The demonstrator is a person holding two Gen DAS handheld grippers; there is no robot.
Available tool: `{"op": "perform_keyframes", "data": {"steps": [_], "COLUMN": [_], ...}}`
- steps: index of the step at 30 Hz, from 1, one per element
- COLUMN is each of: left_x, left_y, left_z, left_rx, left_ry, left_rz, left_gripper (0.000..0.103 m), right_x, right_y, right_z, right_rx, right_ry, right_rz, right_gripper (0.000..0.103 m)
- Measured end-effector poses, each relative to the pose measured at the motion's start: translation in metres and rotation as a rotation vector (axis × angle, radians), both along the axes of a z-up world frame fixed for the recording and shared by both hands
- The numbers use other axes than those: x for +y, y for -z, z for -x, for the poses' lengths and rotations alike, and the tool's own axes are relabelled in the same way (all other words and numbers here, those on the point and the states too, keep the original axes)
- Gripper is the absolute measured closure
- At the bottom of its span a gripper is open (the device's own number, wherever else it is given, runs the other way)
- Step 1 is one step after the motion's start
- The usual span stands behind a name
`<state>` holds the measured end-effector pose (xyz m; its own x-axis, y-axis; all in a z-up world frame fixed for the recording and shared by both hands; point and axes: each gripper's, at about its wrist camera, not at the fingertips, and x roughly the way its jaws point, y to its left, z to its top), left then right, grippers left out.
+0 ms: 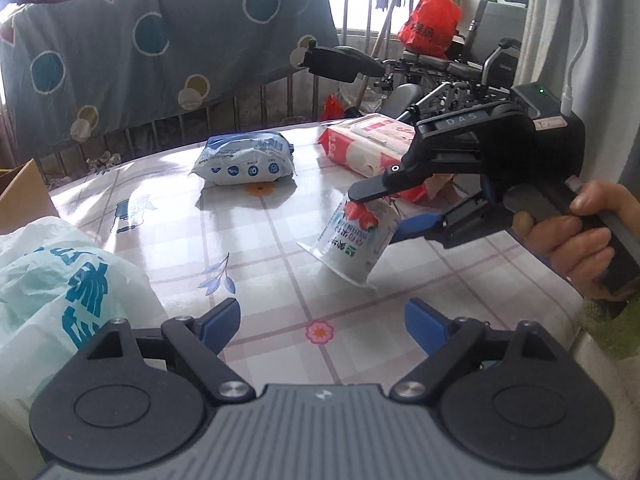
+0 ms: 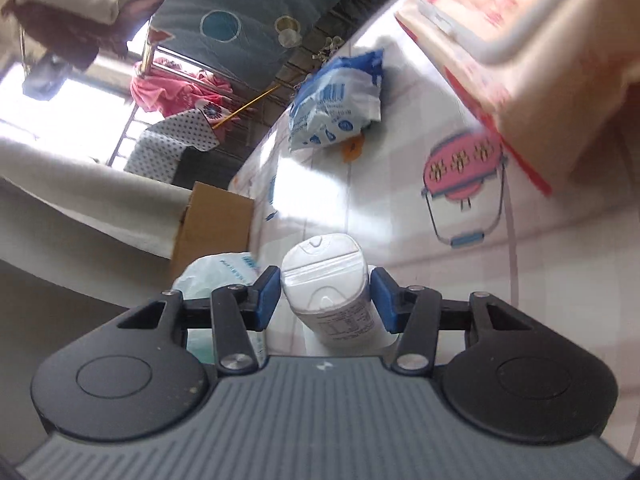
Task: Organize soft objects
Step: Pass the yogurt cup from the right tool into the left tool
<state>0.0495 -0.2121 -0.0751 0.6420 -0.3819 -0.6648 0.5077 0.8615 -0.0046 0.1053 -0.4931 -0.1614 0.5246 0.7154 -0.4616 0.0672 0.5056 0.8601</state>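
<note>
Left wrist view: left gripper (image 1: 320, 320), fingers spread and empty, hovers over the table (image 1: 256, 280). One plastic bag (image 1: 60, 280) lies left, cropped. Two packs lie beyond: blue pack (image 1: 244, 160), red pack (image 1: 368, 144). Right gripper (image 1: 384, 216) pinches one white pouch (image 1: 352, 240).

Right wrist view: pouch (image 2: 328, 288) between both pads; red pack (image 2: 516, 60) blurred.

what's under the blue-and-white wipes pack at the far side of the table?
The blue-and-white soft wipes pack lies flat on the checked, glossy tablecloth. An orange flower print pokes out from under its near edge; the rest of that print is covered.
</note>
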Motion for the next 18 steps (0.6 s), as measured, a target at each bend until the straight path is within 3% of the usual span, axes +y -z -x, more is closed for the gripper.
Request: {"op": "perform_keyframes", "data": {"steps": [4, 6, 13, 18], "left_x": [-0.012, -0.015, -0.004, 0.002], "left_y": [0.009, 0.012, 0.011, 0.003], "left_z": [0.015, 0.023, 0.036, 0.047], "left_rx": [-0.046, -0.077, -0.083, -0.137], "left_ry": [0.077, 0.111, 0.201, 0.248], "left_rz": [-0.036, -0.036, 0.111, 0.157], "left_gripper": [0.011, 0.011, 0.011, 0.012], "right_x": [-0.007, -0.008, -0.005, -0.008], "right_y": [0.031, 0.04, 0.033, 0.034], "right_z": [0.031, 0.047, 0.096, 0.116], "right_rx": [0.091, 0.096, 0.017, 0.007], "right_ry": [0.006, -0.007, -0.075, -0.106], "right_rz": [-0.219, -0.328, -0.481, -0.548], "right_gripper": [0.055, 0.055, 0.055, 0.055]}}
